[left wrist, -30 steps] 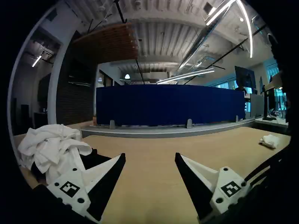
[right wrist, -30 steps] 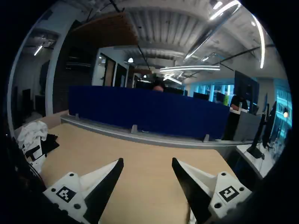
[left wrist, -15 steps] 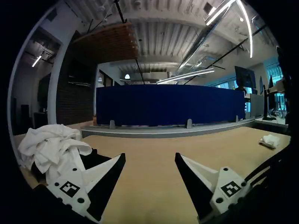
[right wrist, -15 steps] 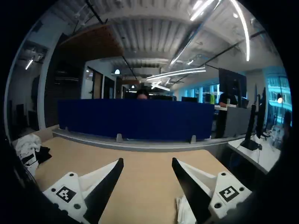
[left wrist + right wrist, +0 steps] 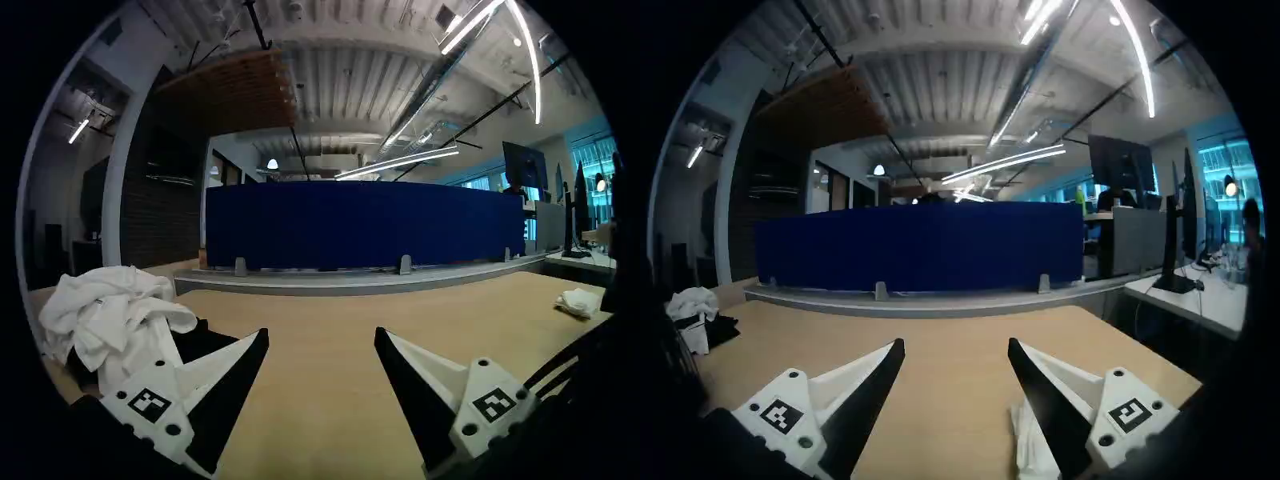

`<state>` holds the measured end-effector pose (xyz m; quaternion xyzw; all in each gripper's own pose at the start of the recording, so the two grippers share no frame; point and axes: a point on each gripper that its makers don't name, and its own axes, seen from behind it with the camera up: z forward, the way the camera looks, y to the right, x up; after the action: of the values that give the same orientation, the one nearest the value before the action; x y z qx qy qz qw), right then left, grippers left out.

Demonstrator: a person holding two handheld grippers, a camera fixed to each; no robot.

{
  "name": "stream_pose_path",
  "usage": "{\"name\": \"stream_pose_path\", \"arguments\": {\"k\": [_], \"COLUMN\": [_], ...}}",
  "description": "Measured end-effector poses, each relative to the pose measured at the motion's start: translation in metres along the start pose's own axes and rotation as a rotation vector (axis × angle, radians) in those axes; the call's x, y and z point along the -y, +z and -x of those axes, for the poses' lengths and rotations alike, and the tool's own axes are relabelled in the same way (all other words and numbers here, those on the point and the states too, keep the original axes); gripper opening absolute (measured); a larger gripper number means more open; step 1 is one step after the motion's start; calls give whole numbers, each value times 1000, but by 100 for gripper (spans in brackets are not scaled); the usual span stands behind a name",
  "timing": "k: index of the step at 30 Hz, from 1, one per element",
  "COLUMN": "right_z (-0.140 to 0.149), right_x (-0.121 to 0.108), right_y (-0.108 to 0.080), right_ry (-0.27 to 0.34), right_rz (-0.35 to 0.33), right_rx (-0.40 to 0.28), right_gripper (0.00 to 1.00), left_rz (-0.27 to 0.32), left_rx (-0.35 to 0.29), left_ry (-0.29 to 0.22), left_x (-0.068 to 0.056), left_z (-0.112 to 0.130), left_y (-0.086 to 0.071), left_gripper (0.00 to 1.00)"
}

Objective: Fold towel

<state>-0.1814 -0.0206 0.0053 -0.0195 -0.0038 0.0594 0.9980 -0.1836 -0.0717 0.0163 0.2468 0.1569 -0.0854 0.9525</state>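
Note:
A crumpled pile of white towels [image 5: 108,316] lies on something black at the left of the wooden table [image 5: 336,320], just beyond my left finger. My left gripper [image 5: 320,340] is open low over the table, with nothing between its fingers. A small folded white towel [image 5: 578,302] rests near the table's right edge. In the right gripper view, my right gripper [image 5: 954,348] is open above the table. A folded white towel [image 5: 1028,432] lies partly under its right finger. The towel pile [image 5: 690,308] sits far off at the left.
A blue partition [image 5: 360,224] on a grey rail runs along the back of the table. Beyond the table's right edge stands a white desk [image 5: 1192,292] with a monitor [image 5: 1176,232]. Bare wood stretches between the grippers and the partition.
The right gripper has swung and dropped lower over the table, bringing the folded towel into sight under its right finger. The left gripper has stayed still.

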Motion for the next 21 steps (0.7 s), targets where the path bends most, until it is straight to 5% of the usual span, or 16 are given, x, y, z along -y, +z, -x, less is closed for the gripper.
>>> {"name": "stream_pose_path", "arguments": {"k": [9,21], "right_z": [45,54], "right_x": [2,6], "right_y": [3,1], "right_ry": [24,47], "right_rz": [-16,-15], "right_rx": [0,-20], "right_gripper": [100,100], "left_rz": [0,0], "left_rx": [0,0], "left_ry": [0,0], "left_x": [0,-1], "left_z": [0,1], "left_y": [0,0], "left_gripper": [98,98]}}
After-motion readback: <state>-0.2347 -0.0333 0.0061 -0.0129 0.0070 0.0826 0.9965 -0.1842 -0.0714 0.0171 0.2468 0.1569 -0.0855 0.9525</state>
